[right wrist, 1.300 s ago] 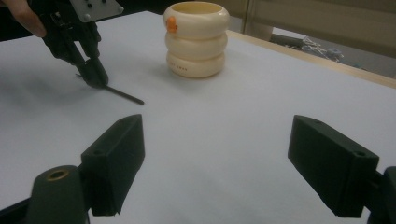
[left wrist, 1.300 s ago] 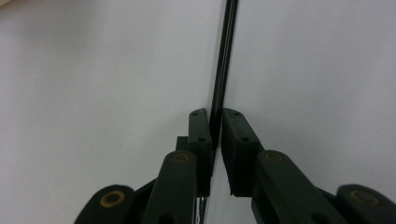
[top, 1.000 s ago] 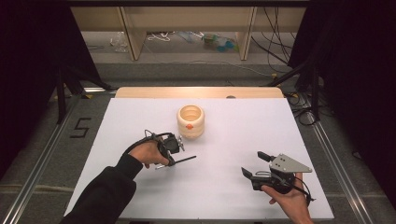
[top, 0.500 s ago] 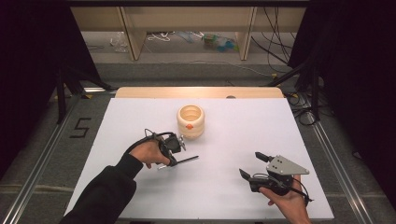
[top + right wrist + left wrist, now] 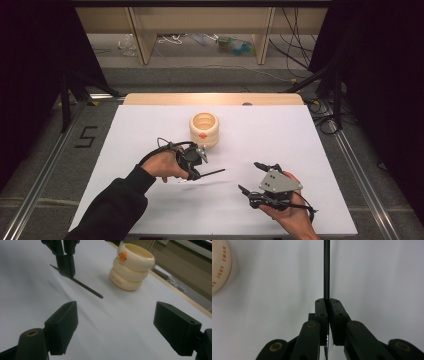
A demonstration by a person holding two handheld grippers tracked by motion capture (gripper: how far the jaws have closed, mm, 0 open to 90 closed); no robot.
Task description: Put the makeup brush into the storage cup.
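- Left gripper [image 5: 196, 159]: jaws pressed together on a thin black rod [image 5: 210, 174], pinched near one end; in the left gripper view the rod [image 5: 326, 267] runs straight out beyond the pads along the jaw line.
- Rod held just above the white table [image 5: 150, 125], roughly level; its shadow lies below it.
- Long axis: free end points toward the right gripper [image 5: 256, 178], away from the cup [image 5: 204, 129].
- Cup stands upright, near and beyond the left gripper, mouth up.
- Right gripper: jaws spread wide, nothing between them; it faces the rod's tip [image 5: 100, 296] and the cup [image 5: 131, 266].
- Judgement: left hand is nearer the cup; the rod would need turning tip-down to go in.
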